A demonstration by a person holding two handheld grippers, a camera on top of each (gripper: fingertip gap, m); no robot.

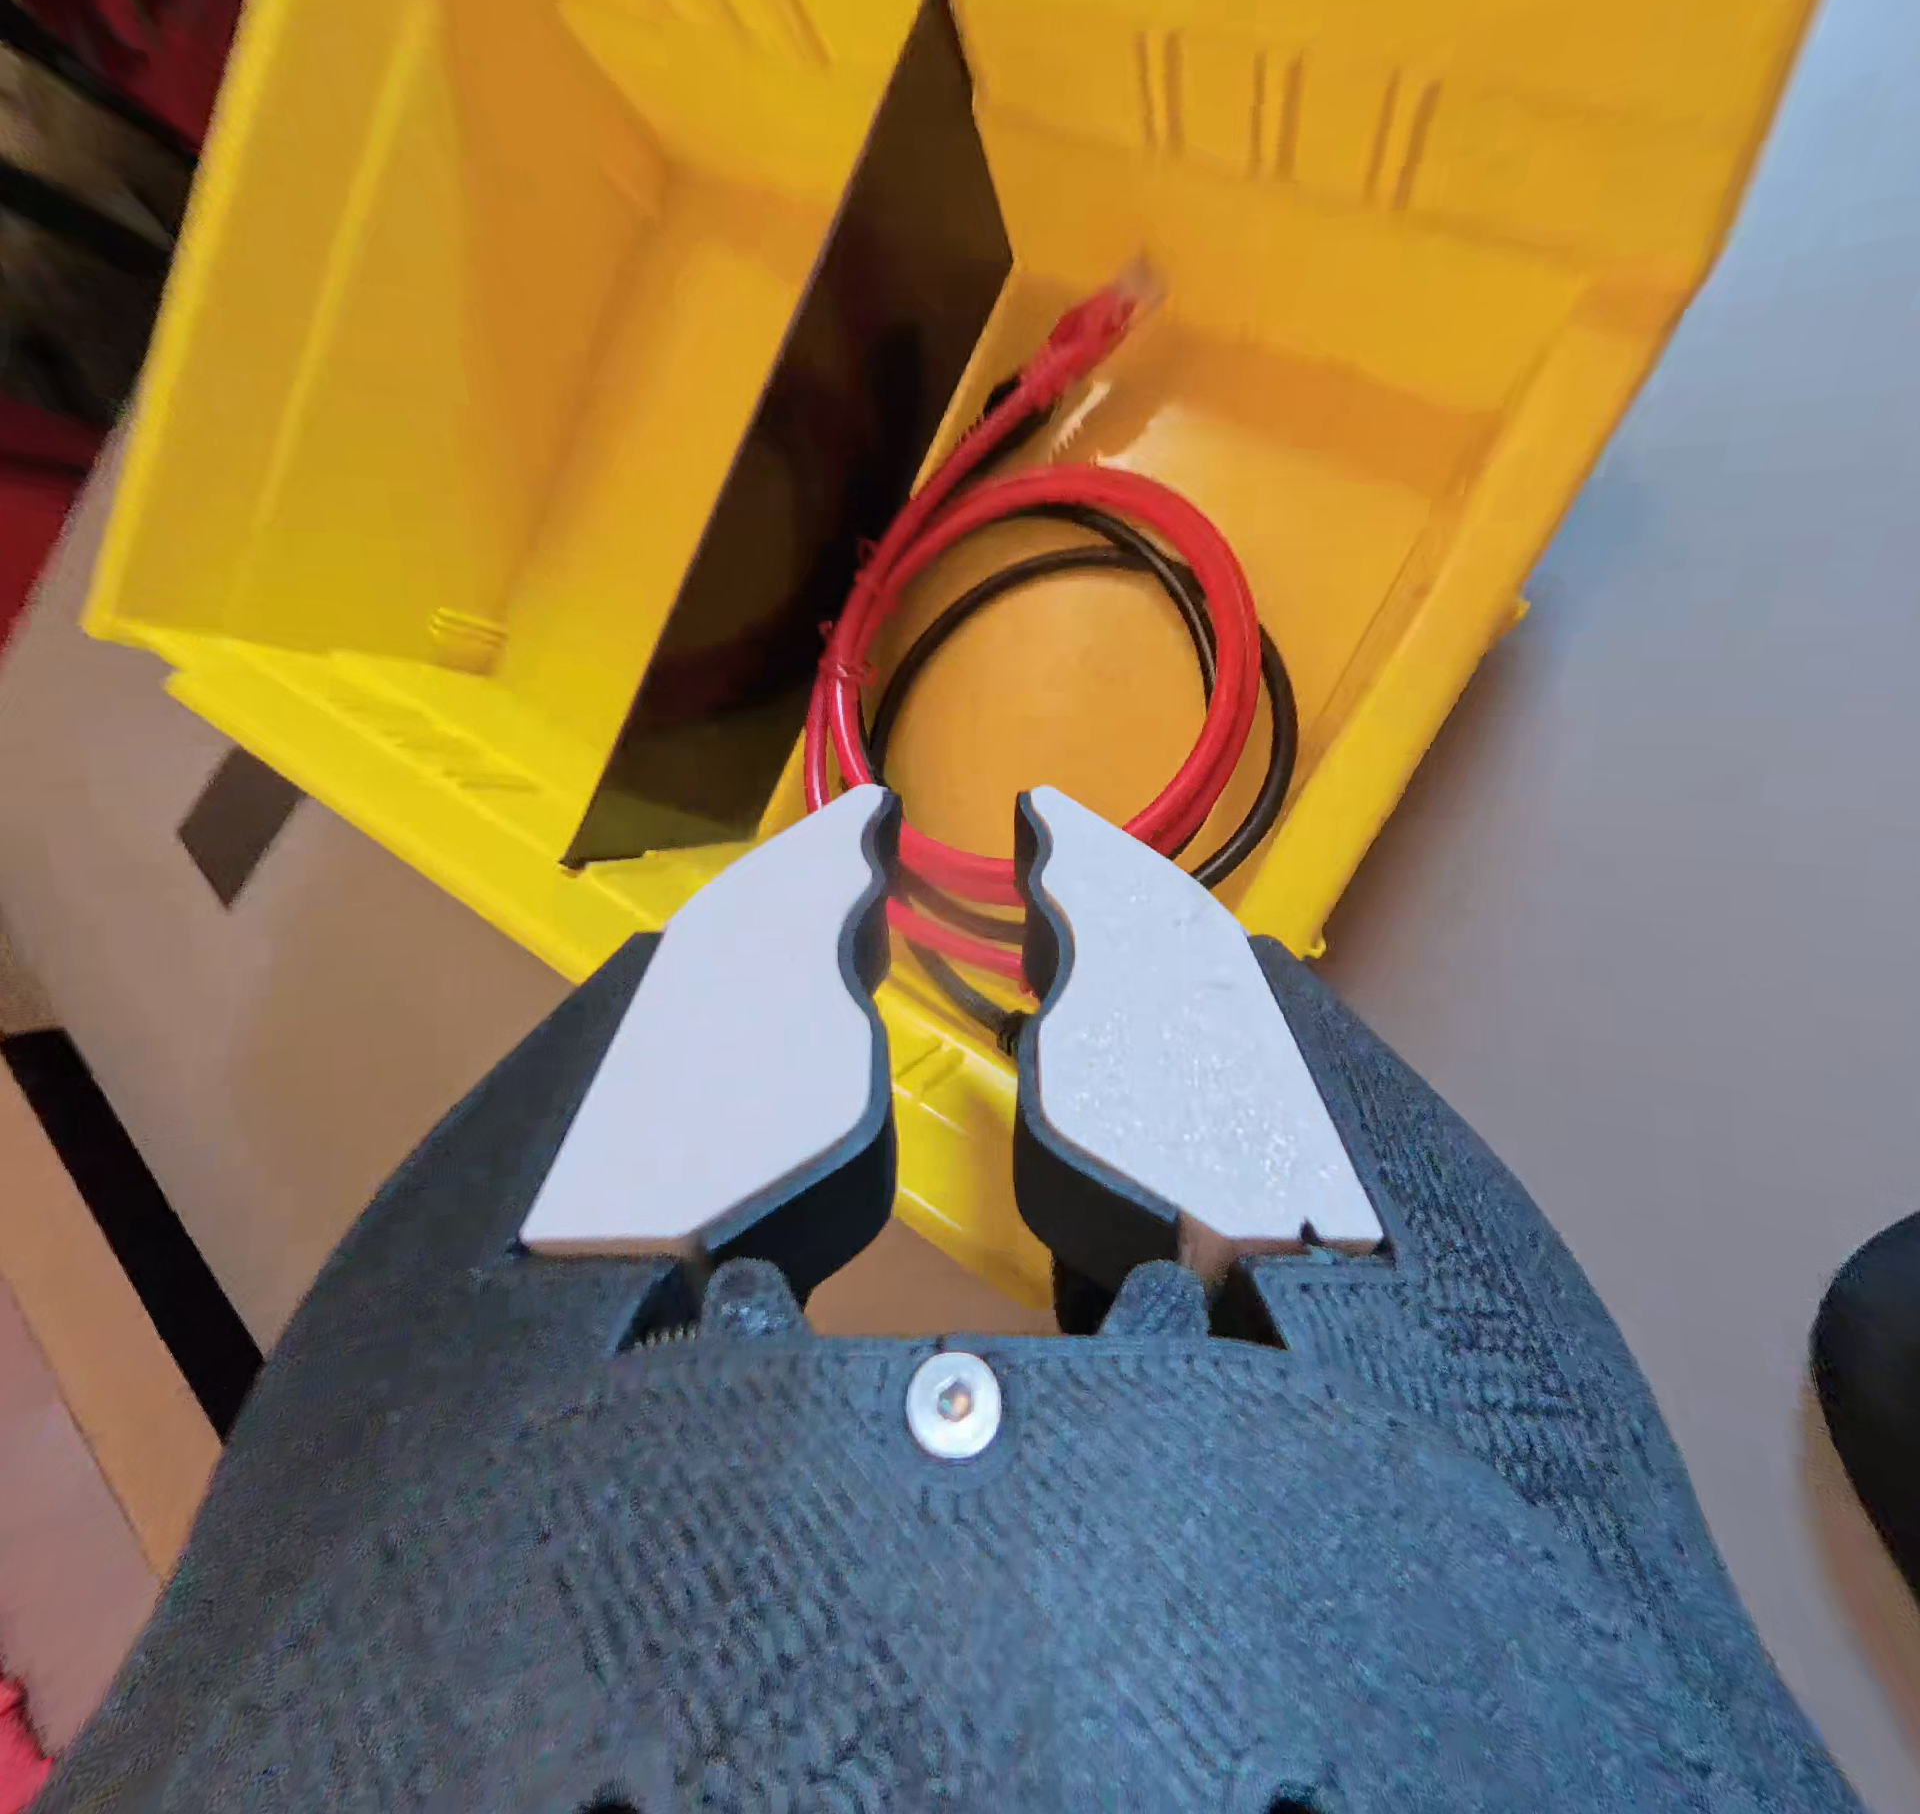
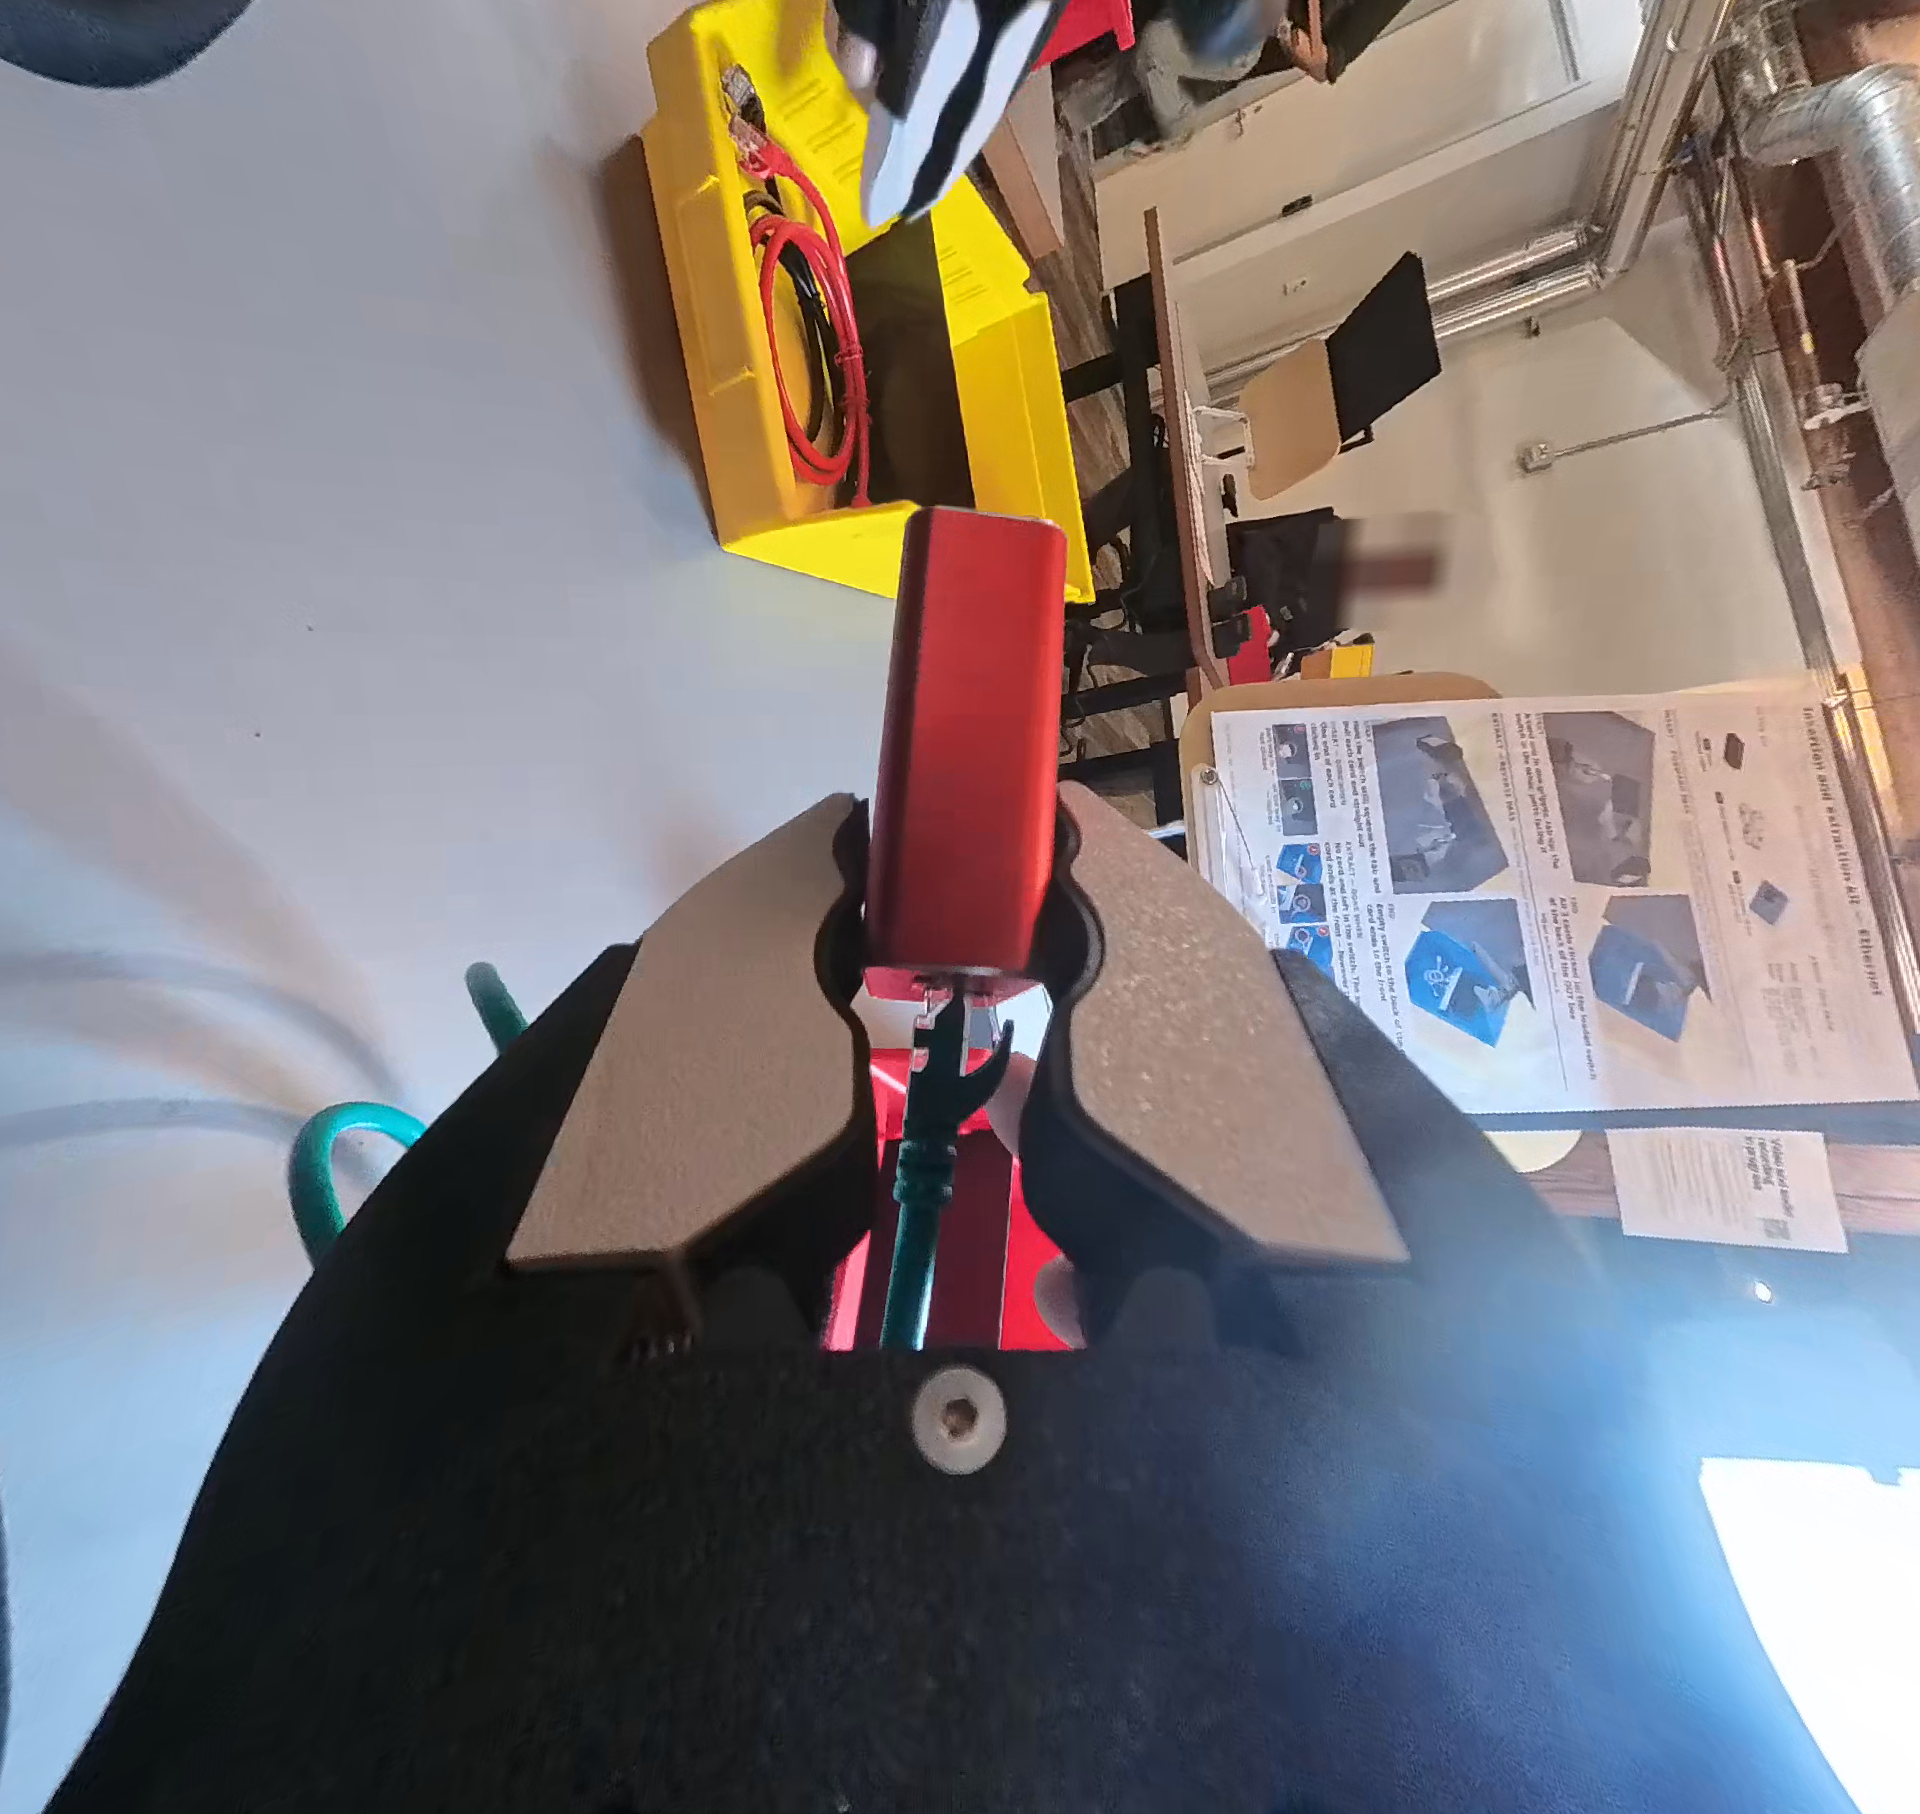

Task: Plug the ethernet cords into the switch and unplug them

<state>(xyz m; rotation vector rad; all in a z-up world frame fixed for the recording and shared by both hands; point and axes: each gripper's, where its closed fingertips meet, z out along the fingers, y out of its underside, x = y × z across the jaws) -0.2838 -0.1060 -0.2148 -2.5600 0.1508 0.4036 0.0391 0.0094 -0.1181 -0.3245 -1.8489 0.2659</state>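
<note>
A: What is held in the yellow bin [image 1: 312,393]?

B: Coiled red cord [image 1: 1226,621] and black cord [image 1: 1283,725] are seen in its right compartment, beside a dark divider [image 1: 831,476]; the left compartment is bare.

A: And the tongs?

B: The left tongs [image 1: 956,829] are spread above the coil. The red switch [image 2: 971,725] is pinched by the right tongs [image 2: 956,829] over the white counter [image 2: 312,414], with a green cord [image 2: 920,1193] plugged into its near end.

Left gripper [image 1: 956,891], jaws apart, above coiled red cord [image 1: 1226,642] and black cord [image 1: 1273,767] in yellow bin [image 1: 416,310].
</note>
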